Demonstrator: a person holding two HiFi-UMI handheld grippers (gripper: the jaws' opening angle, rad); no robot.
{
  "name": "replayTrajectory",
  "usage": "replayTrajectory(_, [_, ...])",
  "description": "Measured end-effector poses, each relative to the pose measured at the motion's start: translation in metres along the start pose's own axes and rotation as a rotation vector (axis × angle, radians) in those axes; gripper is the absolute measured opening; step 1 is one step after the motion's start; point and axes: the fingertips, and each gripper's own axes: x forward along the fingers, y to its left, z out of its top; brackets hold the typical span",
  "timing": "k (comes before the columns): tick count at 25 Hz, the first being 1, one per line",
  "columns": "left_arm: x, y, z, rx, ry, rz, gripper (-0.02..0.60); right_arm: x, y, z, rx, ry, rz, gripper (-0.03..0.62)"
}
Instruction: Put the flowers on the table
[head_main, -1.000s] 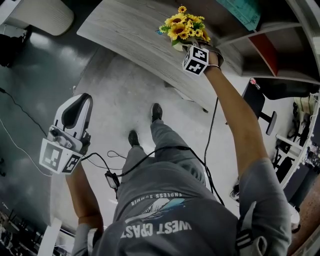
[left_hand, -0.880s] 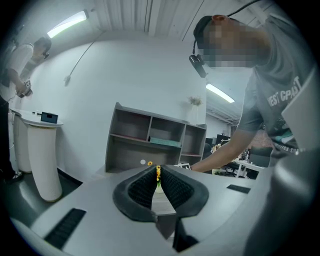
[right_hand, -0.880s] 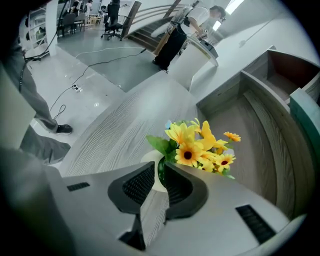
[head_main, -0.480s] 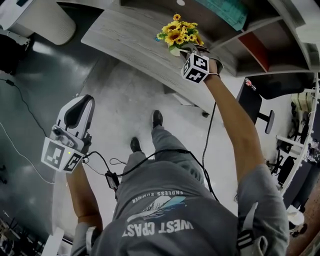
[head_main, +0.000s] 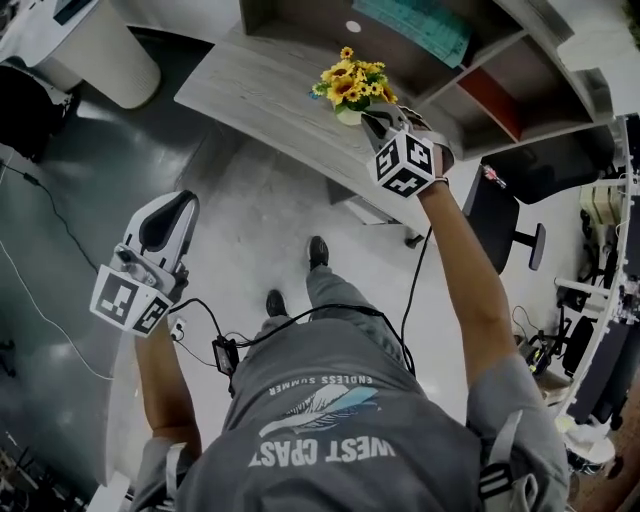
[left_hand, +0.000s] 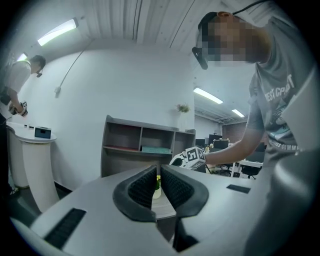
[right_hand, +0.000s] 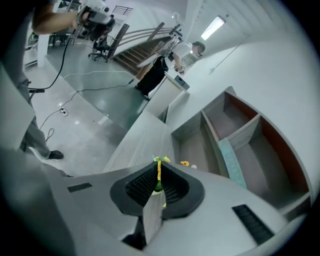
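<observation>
A bunch of yellow flowers (head_main: 350, 80) in a small white pot stands upright on the grey wooden table (head_main: 260, 90), near its back. My right gripper (head_main: 372, 118) hovers just right of the pot, apart from it, its jaws shut with nothing between them. In the right gripper view the flowers (right_hand: 160, 160) show small through the slit between the jaws, with the tabletop (right_hand: 145, 140) beyond. My left gripper (head_main: 172, 205) hangs over the floor at the left, shut and empty. In the left gripper view its jaws (left_hand: 158, 180) point at the far pot (left_hand: 157, 191).
A grey shelf unit (head_main: 450, 50) with a teal book (head_main: 415, 25) stands behind the table. A white round pedestal (head_main: 90, 50) is at the far left, with a person (right_hand: 187, 52) beside it. A black office chair (head_main: 515, 215) is at the right. Cables (head_main: 40, 230) run across the floor.
My right gripper has let go of the flower pot and drawn back and up; the flowers now stand alone on the table. The left gripper has barely moved.
</observation>
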Motion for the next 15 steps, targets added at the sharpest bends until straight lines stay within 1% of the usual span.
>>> replayTrajectory(6, [-0.003, -0.011, 0.01, 0.038, -0.011, -0.022, 0.038, -0.072, -0.001, 0.03, 0.068, -0.089, -0.063, 0.037])
replayTrajectory(8, [-0.001, -0.013, 0.016, 0.054, -0.016, -0.033, 0.038, -0.097, -0.007, 0.037, 0.085, -0.11, -0.085, 0.035])
replayTrajectory(12, [-0.001, -0.015, 0.031, 0.09, -0.026, -0.057, 0.038, -0.147, -0.019, 0.057, 0.153, -0.155, -0.139, 0.034])
replayTrajectory(15, [-0.017, -0.02, 0.036, 0.114, -0.031, -0.068, 0.038, -0.183, -0.007, 0.079, 0.166, -0.192, -0.155, 0.032])
